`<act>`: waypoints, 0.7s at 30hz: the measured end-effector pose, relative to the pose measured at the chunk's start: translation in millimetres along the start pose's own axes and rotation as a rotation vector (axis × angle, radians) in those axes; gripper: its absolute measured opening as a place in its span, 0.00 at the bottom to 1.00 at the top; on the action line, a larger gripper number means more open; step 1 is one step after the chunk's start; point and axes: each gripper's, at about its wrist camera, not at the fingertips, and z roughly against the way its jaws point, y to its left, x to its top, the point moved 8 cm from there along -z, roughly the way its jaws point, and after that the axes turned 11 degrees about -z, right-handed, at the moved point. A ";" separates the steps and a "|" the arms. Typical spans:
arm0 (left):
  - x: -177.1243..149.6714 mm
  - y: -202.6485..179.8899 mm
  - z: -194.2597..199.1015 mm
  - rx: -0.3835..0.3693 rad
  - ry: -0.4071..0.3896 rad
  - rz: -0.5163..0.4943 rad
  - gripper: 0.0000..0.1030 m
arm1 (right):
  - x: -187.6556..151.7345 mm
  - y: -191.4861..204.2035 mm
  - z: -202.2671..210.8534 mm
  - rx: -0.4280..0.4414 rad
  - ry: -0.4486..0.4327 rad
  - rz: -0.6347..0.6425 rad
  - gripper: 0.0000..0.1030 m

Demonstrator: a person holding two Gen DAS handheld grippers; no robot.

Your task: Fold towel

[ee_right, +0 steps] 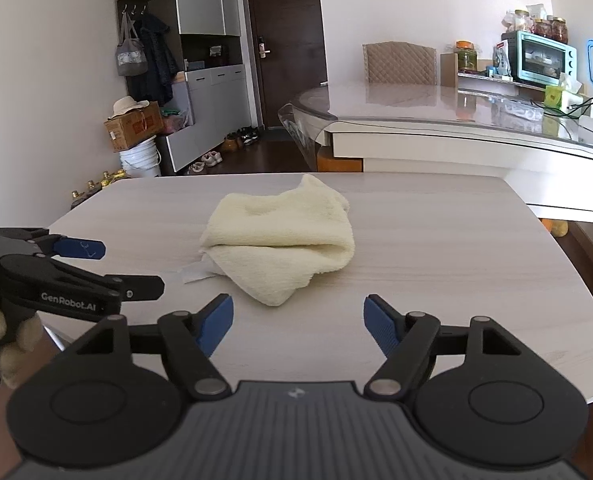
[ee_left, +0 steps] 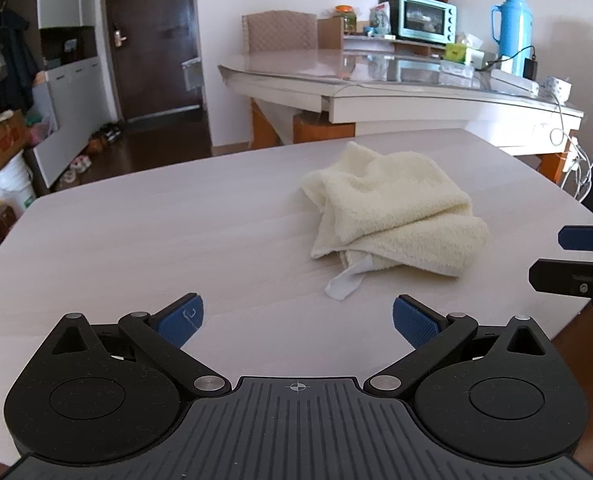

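Item: one pale yellow terry-cloth towel [ee_left: 392, 208], lying in a loose, rumpled bundle near the middle of the pale wood-grain worktop [ee_left: 136, 232], well clear of every edge. A white fabric tag [ee_left: 342, 280] trailed from its near-left underside toward the near edge.

Left hand-held gripper [ee_left: 296, 322]: jaws spread wide, holding nothing, low over the near edge. The towel lay ahead and slightly toward the right edge of it, apart.

Right hand-held gripper [ee_right: 298, 326]: jaws likewise wide, empty. The towel [ee_right: 280, 236] lay ahead and slightly toward the left edge, so the bundle sat between the two, about equally near each. Its long axis ran roughly left edge to right edge.

View differences: the left wrist view showed layered flaps and the tag in full; the right wrist view showed a smooth rolled fold along the near side, the tag [ee_right: 194, 272] partly tucked, and the left hand-held gripper [ee_right: 132, 268] beside a gloved hand [ee_right: 0, 336].
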 end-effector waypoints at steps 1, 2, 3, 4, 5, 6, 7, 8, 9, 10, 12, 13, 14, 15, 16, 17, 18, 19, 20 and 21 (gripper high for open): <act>-0.7 -0.7 1.3 0.003 -0.004 0.000 1.00 | -0.4 0.2 -0.5 -0.002 0.001 0.000 0.73; -1.5 -1.5 2.5 0.005 -0.007 0.001 1.00 | -0.9 0.5 -1.0 -0.003 0.003 0.000 0.73; -3.2 0.8 4.7 0.000 -0.009 0.008 1.00 | -1.3 0.7 -1.5 -0.005 0.004 0.000 0.73; -5.3 4.5 7.4 -0.008 -0.009 0.019 1.00 | -1.8 1.0 -2.0 -0.006 0.006 -0.001 0.73; -6.8 5.8 8.8 -0.011 -0.007 0.023 1.00 | -2.2 1.2 -2.5 -0.008 0.007 -0.001 0.73; -8.1 5.9 9.6 -0.011 -0.003 0.022 1.00 | -2.7 1.8 -2.1 -0.007 0.007 -0.001 0.73; -9.1 6.1 8.8 -0.012 0.004 0.021 1.00 | -3.1 3.5 1.1 0.001 0.001 0.000 0.73; -7.1 4.2 9.9 -0.008 0.020 0.015 1.00 | -3.6 5.9 4.3 0.005 -0.005 0.005 0.73; -6.5 3.2 10.7 -0.005 0.027 0.012 1.00 | -4.1 8.5 7.9 0.002 -0.009 0.014 0.73; -7.2 3.0 10.6 -0.005 0.027 0.012 1.00 | -3.9 6.4 10.6 0.010 -0.012 0.006 0.74; -7.3 3.0 10.2 -0.007 0.030 0.011 1.00 | -4.8 7.7 7.7 0.010 -0.005 0.001 0.75; -7.5 3.0 9.7 -0.006 0.031 0.010 1.00 | -7.3 6.3 7.8 0.015 -0.008 -0.008 0.75; -7.7 3.1 9.2 -0.005 0.032 0.008 1.00 | -7.8 5.3 7.7 0.018 -0.006 -0.011 0.75; -7.8 3.1 8.7 -0.004 0.032 0.007 1.00 | -8.3 4.5 7.5 0.020 -0.005 -0.013 0.75; -7.7 2.9 8.8 -0.003 0.032 0.007 1.00 | -9.0 4.2 7.3 0.019 -0.006 -0.015 0.76; -7.4 2.5 9.2 -0.002 0.033 0.006 1.00 | -9.5 4.0 7.2 0.020 -0.008 -0.017 0.76; -7.6 2.4 9.3 -0.001 0.033 0.006 1.00 | -10.0 3.6 7.0 0.021 -0.009 -0.019 0.77; -8.0 2.4 9.4 -0.001 0.032 0.007 1.00 | -10.3 3.2 7.0 0.022 -0.012 -0.022 0.80; -8.4 2.4 9.5 -0.001 0.031 0.007 1.00 | -10.3 2.7 7.0 0.023 -0.017 -0.025 0.83; -8.5 2.4 9.2 -0.001 0.032 0.007 1.00 | -9.4 2.3 6.6 0.025 -0.019 -0.029 0.86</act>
